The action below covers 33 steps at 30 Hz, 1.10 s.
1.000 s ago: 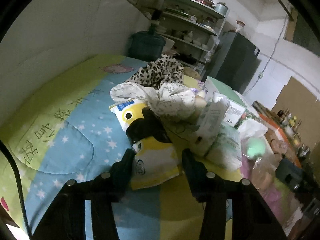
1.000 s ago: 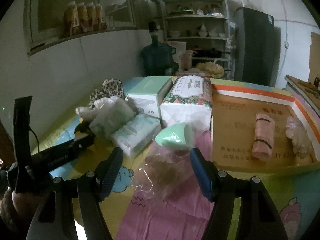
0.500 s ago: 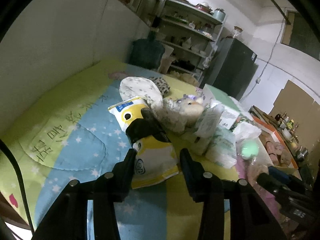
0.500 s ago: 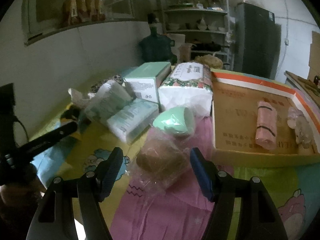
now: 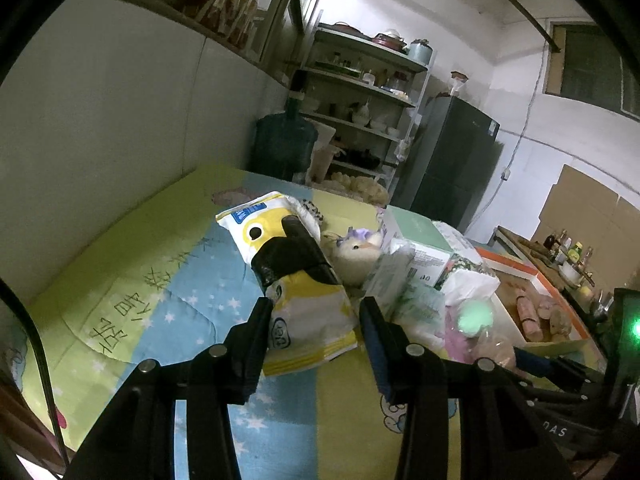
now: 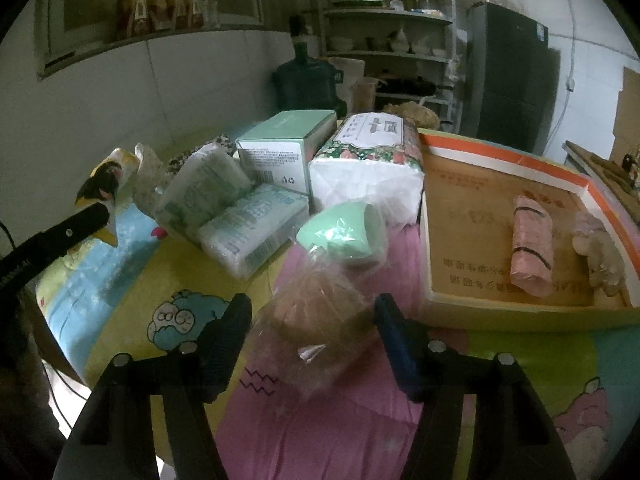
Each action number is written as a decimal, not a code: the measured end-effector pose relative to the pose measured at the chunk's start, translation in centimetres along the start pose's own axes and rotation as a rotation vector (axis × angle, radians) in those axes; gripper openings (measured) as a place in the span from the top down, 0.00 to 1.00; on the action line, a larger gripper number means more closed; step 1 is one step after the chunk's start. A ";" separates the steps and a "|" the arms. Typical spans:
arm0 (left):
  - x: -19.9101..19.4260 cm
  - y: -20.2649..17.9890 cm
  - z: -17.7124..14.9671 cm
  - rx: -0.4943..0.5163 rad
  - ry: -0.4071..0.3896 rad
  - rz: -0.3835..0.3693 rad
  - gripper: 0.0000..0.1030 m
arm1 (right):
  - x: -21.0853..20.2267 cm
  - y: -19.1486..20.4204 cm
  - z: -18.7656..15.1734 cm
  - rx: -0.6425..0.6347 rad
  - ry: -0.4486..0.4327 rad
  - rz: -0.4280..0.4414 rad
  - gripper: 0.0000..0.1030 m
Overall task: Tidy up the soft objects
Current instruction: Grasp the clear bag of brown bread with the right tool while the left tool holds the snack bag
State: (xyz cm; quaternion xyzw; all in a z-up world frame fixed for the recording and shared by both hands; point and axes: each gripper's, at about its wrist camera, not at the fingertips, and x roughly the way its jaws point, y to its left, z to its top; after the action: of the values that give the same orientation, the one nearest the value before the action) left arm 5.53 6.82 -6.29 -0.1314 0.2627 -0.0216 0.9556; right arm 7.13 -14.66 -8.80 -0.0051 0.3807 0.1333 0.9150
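Leopard cloth gone; yellow pack between left jaws

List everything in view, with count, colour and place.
Yellow packet: one, yellow and black, left of the pile.
Cup: one, mint green, on its side.
Tissue packs: two, pale green, left of the cup.
Box: one, mint green, behind the tissue packs.
Floral pack: one, white, right of the box.
Clear bag: one, brown contents, before the cup.
Tray: one, orange-rimmed cardboard, far right.
Pink roll: one, in the tray.
Left gripper: one, black, gripping the packet.
Right gripper: one, black, jaws closing around the bag.
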 end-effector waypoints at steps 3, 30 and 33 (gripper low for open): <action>-0.3 -0.2 0.1 0.006 -0.010 0.000 0.56 | -0.2 -0.1 0.1 0.013 -0.008 0.026 0.41; -1.2 -4.6 1.6 0.096 -0.062 -0.018 0.56 | -5.5 -1.2 2.9 0.010 -0.201 0.085 0.42; -1.0 -5.5 1.7 0.111 -0.061 -0.028 0.56 | -5.9 -1.8 3.0 0.018 -0.214 0.079 0.42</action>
State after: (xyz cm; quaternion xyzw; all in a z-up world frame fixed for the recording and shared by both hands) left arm 5.74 2.00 -2.93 -0.0823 0.2297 -0.0455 0.9687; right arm 5.70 -17.51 -2.70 0.0322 0.2820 0.1658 0.9444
